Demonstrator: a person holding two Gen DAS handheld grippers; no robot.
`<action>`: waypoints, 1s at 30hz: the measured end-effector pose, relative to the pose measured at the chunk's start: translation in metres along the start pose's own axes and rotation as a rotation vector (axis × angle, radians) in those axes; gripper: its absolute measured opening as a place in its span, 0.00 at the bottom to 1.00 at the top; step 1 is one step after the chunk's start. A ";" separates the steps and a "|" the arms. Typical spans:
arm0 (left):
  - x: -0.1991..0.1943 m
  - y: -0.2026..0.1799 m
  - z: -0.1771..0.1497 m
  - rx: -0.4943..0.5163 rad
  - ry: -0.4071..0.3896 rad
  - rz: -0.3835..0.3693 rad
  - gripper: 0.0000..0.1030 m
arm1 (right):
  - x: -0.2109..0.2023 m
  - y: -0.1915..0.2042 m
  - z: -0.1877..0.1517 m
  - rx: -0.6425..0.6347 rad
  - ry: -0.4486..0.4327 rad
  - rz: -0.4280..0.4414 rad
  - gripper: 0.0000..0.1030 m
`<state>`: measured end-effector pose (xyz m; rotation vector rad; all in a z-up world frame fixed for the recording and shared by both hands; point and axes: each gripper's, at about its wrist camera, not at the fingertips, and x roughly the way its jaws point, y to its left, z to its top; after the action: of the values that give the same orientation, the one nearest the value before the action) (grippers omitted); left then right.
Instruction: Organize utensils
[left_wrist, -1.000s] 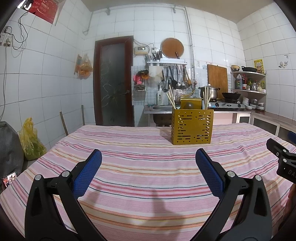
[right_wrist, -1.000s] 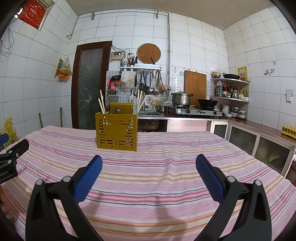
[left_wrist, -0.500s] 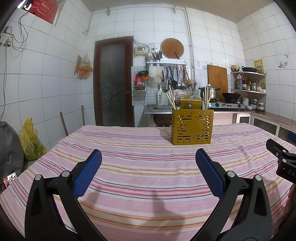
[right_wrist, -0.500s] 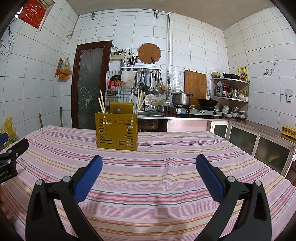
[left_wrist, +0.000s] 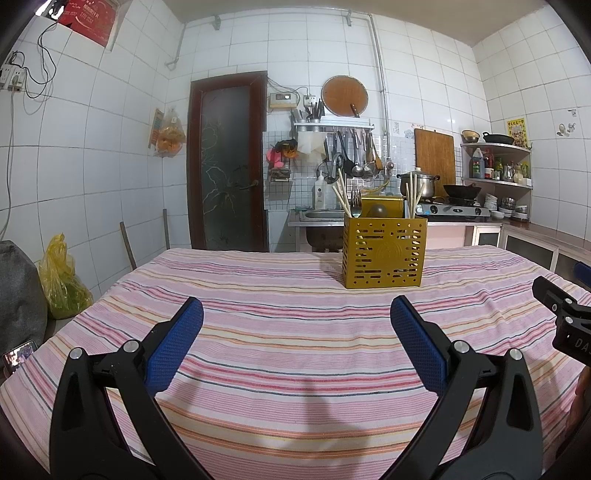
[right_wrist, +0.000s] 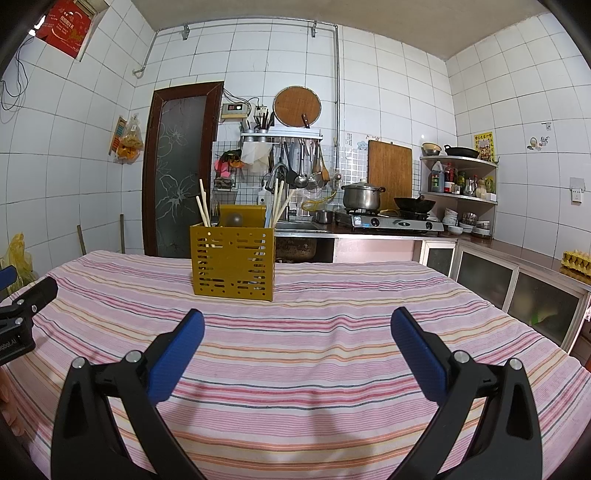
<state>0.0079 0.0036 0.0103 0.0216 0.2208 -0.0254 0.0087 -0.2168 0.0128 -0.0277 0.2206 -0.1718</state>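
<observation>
Left gripper low over the striped tablecloth, jaws spread wide, nothing between the blue pads. Right gripper likewise low over the cloth, jaws wide apart and empty, blue pads clear of the fabric.

Yellow utensil holder upright on the far half of the table, well apart from both grippers: right of centre in the left wrist view, left of centre in the right wrist view. Slotted cut-outs across its front wall. Pale chopsticks leaning out of its left side, 2 or 3 more upright at its right side (exact count hard to tell). A dark rounded shape poking up at the middle, against a taller yellow back panel; what it is, unclear.

Part of the right gripper's black frame at the right edge of the left wrist view; part of the left gripper's frame at the left edge of the right wrist view.

Beyond the table: brown door, sink, hanging ladles, steel pot and wok on a stove.
</observation>
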 end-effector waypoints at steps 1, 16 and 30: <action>0.000 -0.001 0.000 0.001 0.001 0.000 0.95 | 0.000 0.000 0.000 0.000 -0.001 0.000 0.96; 0.000 0.001 0.000 0.001 -0.005 0.002 0.95 | 0.001 0.000 -0.001 -0.003 -0.001 -0.004 0.96; -0.001 0.000 0.000 0.004 -0.006 0.003 0.95 | 0.000 0.001 -0.002 0.002 -0.002 -0.005 0.96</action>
<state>0.0072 0.0034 0.0102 0.0258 0.2148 -0.0228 0.0086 -0.2161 0.0104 -0.0262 0.2180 -0.1765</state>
